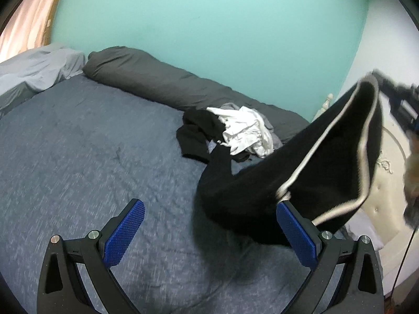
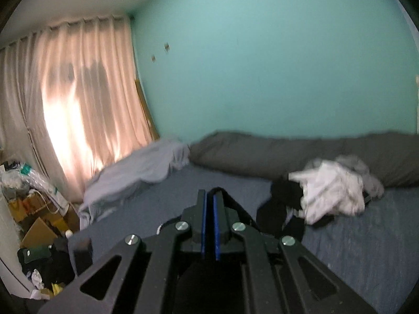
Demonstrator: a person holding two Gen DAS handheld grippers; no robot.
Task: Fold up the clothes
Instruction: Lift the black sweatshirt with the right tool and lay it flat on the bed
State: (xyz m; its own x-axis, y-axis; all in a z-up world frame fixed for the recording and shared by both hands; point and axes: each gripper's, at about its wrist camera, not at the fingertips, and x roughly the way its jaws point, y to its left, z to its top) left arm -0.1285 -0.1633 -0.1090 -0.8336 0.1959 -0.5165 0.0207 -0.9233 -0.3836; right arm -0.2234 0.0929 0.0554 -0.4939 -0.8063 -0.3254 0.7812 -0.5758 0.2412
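Observation:
A black garment with white trim (image 1: 327,157) hangs in the air at the right of the left wrist view, its lower end trailing toward a clothes pile (image 1: 241,130). My right gripper (image 1: 400,96), blurred at the top right, holds the garment's upper edge. In the right wrist view the right gripper (image 2: 209,193) has its blue pads together, with black cloth (image 2: 230,200) at its tip. My left gripper (image 1: 210,205) is open wide. The garment's lower fold hangs by its right finger (image 1: 296,233), and nothing is pressed between the pads.
The blue-grey bed cover (image 1: 78,144) spreads below. A long dark grey pillow (image 1: 146,76) lies along the teal wall and a light grey pillow (image 1: 39,65) sits far left. A white tufted headboard (image 1: 387,183) stands at the right. Curtain (image 2: 78,104) and floor clutter (image 2: 39,222) lie beyond the bed.

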